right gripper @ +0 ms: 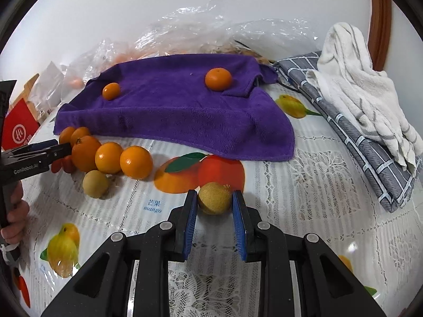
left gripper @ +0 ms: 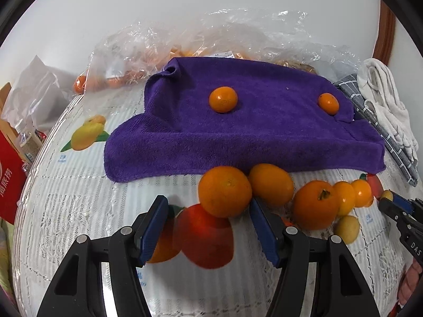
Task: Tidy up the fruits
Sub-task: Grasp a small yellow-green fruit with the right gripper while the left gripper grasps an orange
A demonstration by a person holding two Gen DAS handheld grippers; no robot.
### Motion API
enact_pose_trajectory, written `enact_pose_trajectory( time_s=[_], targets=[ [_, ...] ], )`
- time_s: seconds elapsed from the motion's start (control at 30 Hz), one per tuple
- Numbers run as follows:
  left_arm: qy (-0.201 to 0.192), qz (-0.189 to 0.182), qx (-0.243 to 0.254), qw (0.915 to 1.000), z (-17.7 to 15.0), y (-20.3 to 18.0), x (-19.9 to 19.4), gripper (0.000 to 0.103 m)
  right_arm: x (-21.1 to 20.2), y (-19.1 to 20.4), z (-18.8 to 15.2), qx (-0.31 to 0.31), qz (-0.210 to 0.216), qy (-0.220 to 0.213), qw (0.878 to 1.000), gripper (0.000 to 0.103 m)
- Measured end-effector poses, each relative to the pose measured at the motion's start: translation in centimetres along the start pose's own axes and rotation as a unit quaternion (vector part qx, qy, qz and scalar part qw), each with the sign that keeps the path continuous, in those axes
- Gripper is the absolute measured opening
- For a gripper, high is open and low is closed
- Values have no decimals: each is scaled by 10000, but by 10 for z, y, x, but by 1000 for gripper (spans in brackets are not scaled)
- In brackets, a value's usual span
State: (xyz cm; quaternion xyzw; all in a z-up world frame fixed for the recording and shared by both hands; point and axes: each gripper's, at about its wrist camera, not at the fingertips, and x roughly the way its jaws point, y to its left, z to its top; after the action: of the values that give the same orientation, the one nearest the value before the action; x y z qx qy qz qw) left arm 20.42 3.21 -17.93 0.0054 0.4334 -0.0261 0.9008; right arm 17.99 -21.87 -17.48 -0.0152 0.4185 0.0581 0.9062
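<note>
Purple terry cloth, a towel (right gripper: 169, 111), lies across the back half of the table (right gripper: 304, 211), and on it we see two small oranges well apart: one (right gripper: 218, 79) near its right fold, one (right gripper: 111, 91) toward its left.

In front of the towel's near edge, on the lace-patterned plastic tablecloth printed with mangoes and oranges, we find a cluster of fruit touching one another: a persimmon-like orange fruit with a dry calyx (left gripper: 316, 204), two large oranges (left gripper: 224, 191) (left gripper: 271, 185), and two smaller ones (left gripper: 345, 198) (left gripper: 362, 192). A small yellow-brown round fruit (right gripper: 95, 184) sits just in front of that cluster.

Our right gripper (right gripper: 214, 202) is clamped on another yellow-brown, rough-skinned round fruit (right gripper: 214, 198), its blue pads pressing both sides. From this view we cannot tell whether the fruit rests on the cloth or is just above it.

Our left gripper (left gripper: 208, 206) stands about half open. Its right finger (left gripper: 260, 220) lies against the nearest large orange, while the left finger is clear of it, so nothing is gripped.

Behind the towel we see crumpled clear plastic bags (left gripper: 185, 42) with more orange fruit inside. At the right lie a folded grey checked cloth (right gripper: 351, 132) and a white towel (right gripper: 362, 92) on top of it.
</note>
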Motion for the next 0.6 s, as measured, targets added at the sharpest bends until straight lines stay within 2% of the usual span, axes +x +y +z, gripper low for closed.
enact_pose_trajectory(
  time_s=[0.07, 0.13, 0.2, 0.5, 0.57, 0.6],
  targets=[
    [58, 41, 31, 10000, 1, -2, 3, 64, 0, 0, -1, 1, -5, -1, 10000, 27],
    [90, -50, 76, 9999, 1, -3, 4, 72, 1, -2, -1, 16, -34, 28, 10000, 27],
    [103, -43, 133, 9998, 1, -5, 5, 74, 2, -1, 0, -14, -84, 33, 10000, 27],
    [32, -115, 76, 9999, 1, -3, 2, 73, 1, 3, 0, -118, -193, 44, 9997, 27],
    [-8, -185, 51, 9998, 1, -2, 1, 61, 1, 2, 0, -123, -199, 46, 9997, 27],
    [-45, -237, 34, 9997, 1, -2, 0, 50, 1, 2, 0, -111, -184, 46, 9998, 27]
  ],
)
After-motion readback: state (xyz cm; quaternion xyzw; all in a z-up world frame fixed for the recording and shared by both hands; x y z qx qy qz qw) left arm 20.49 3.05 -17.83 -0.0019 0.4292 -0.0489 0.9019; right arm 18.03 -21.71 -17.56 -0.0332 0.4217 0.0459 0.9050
